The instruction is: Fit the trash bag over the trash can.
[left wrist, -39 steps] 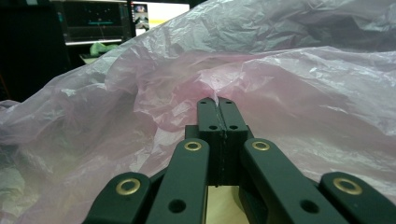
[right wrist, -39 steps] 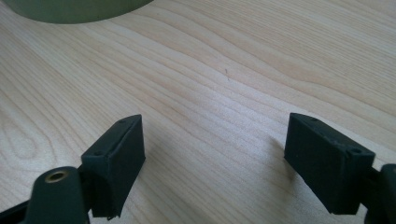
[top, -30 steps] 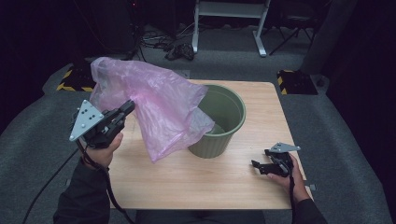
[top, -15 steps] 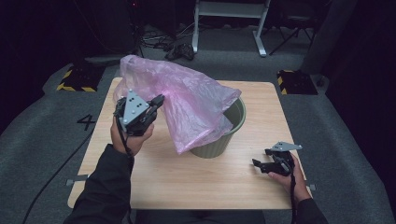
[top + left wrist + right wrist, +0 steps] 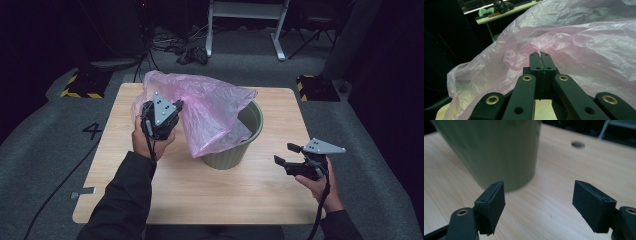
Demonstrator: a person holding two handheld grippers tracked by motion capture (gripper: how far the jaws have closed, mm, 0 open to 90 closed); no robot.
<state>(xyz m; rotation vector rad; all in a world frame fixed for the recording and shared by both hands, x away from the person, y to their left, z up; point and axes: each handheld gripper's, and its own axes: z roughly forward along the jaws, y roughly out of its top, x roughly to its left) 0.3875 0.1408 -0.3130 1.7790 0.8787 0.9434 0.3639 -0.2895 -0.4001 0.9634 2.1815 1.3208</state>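
- High view: the pink bag (image 5: pixel 210 112) drapes over the rim of the green bin (image 5: pixel 235 145) on its left and far side, part of it hanging inside. The left gripper (image 5: pixel 160 117), just left of the bin, pinches the bag. The right gripper (image 5: pixel 290 160) hovers to the right of the bin, above the table (image 5: pixel 210 195); its jaws have just been closing a little, with nothing between them. I judge the step to be lining the bin, the bag not yet spread round the rim.
- Left gripper view: the jaws are clenched on a fold of the bag, which billows all around them.
- Right gripper view: the jaws stand apart and bare, aimed at the foot of the bin wall (image 5: pixel 499 150). The next move, I judge, calls for this gripper to catch the bag's loose edge on the bin's right side and draw it over the rim.
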